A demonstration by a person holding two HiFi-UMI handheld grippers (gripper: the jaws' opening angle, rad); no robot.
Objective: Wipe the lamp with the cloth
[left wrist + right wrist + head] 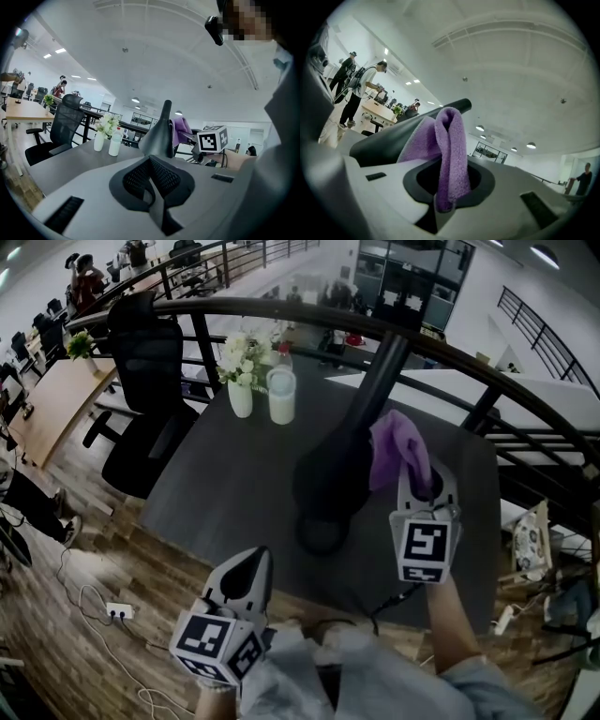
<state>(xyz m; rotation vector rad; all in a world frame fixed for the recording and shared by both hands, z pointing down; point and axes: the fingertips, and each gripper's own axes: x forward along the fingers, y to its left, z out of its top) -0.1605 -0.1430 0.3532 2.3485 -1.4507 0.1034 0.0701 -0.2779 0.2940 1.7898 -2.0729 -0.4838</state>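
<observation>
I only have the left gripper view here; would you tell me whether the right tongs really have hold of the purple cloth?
Observer: Yes. The right gripper view shows the right tongs shut on the folded purple cloth, which stands up between them.
Operator: Thank you. Is the cloth on the lamp?
Observer: In the head view it appears to lie against the right side of the black lamp, at the shade.
Operator: And where do my left tongs sit?
Observer: The head view puts the left tongs at the near edge of the dark table, to the left of the lamp and apart from it.
</observation>
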